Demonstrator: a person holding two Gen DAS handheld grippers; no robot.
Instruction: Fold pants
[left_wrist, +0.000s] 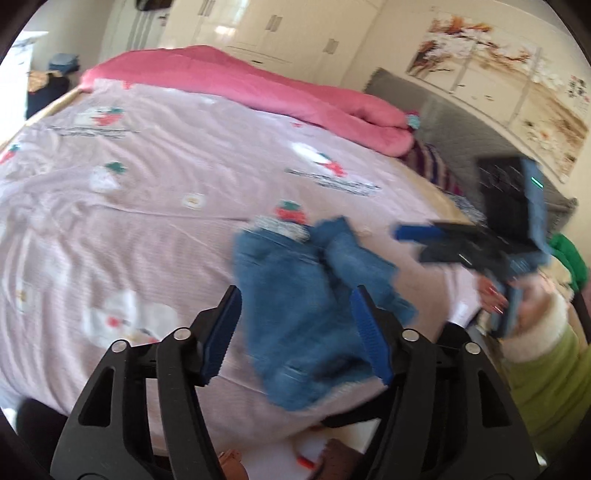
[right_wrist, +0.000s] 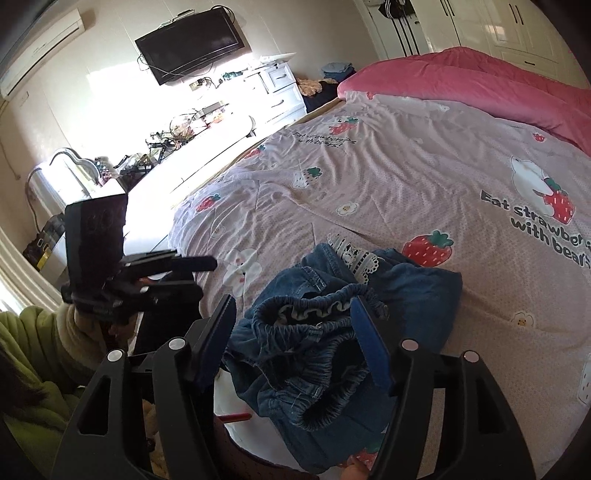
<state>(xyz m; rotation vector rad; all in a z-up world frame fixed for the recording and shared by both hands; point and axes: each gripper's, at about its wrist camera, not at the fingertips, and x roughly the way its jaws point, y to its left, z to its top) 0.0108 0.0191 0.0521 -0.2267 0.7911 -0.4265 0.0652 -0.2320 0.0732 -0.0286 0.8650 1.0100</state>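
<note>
Small blue denim pants (left_wrist: 306, 306) with a lace-trimmed elastic waist lie crumpled near the front edge of the bed; in the right wrist view the pants (right_wrist: 317, 332) show their open waistband toward me. My left gripper (left_wrist: 295, 332) is open and hovers over the pants, empty. My right gripper (right_wrist: 291, 339) is open, its jaws on either side of the waistband, not closed on it. The right gripper also shows in the left wrist view (left_wrist: 410, 240) to the right of the pants. The left gripper shows in the right wrist view (right_wrist: 199, 277) at the left, above the bed edge.
The bed has a pink strawberry-print sheet (right_wrist: 406, 177) and a folded pink quilt (left_wrist: 258, 88) at its far side. A grey headboard (left_wrist: 461, 125) stands on the right. A white dresser (right_wrist: 280, 88) and wall TV (right_wrist: 190, 44) are beyond the bed.
</note>
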